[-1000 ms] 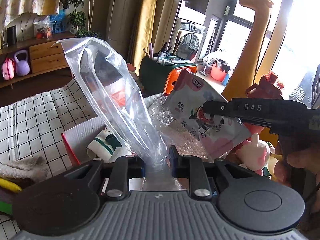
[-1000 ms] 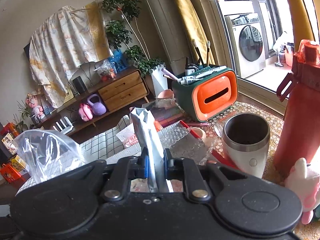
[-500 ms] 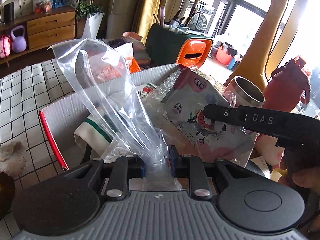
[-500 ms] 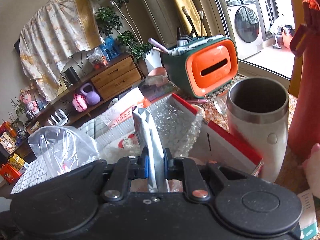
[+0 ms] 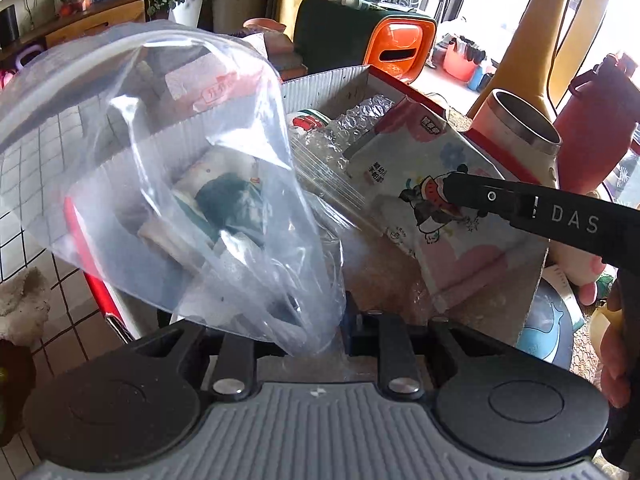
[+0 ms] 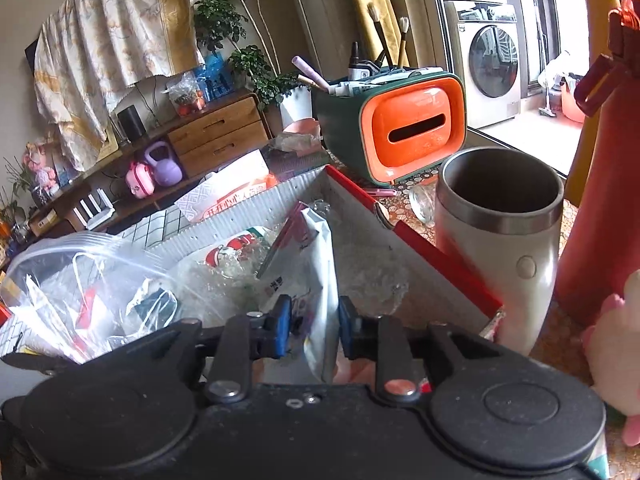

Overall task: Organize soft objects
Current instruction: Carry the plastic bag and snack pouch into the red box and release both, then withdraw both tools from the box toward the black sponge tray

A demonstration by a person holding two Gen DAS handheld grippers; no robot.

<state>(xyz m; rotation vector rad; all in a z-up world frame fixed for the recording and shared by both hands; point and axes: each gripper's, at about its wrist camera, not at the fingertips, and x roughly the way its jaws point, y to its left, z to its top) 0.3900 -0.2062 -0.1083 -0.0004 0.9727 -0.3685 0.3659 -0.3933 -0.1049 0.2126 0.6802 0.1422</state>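
Note:
My left gripper (image 5: pixel 320 340) is shut on the neck of a clear plastic bag (image 5: pixel 160 160), which billows up and to the left over a white corrugated box with a red rim (image 5: pixel 320 84). My right gripper (image 6: pixel 314 332) hangs over the same box (image 6: pixel 260 208). Its jaws are opening, and a printed wipes packet (image 6: pixel 316 272) stands loosely between the blue pads (image 6: pixel 282 332) without being pressed. In the left wrist view the packet (image 5: pixel 432 184) leans into the box, with a right gripper finger (image 5: pixel 460 192) against it. The clear bag (image 6: pixel 80 288) shows at the left of the right wrist view.
Bubble wrap (image 5: pixel 352 120) and a folded white-green cloth lie in the box. A steel mug (image 6: pixel 496 240), a red bottle (image 6: pixel 600 200) and a pink plush (image 6: pixel 616 320) stand right of it. An orange-green organiser (image 6: pixel 412 128) sits behind. A checked cloth (image 5: pixel 24 184) lies left.
Both grippers have sunk toward the box. The right jaws have parted, and the packet, pinched upright before, now tilts into the box. The left gripper still pinches the clear bag.

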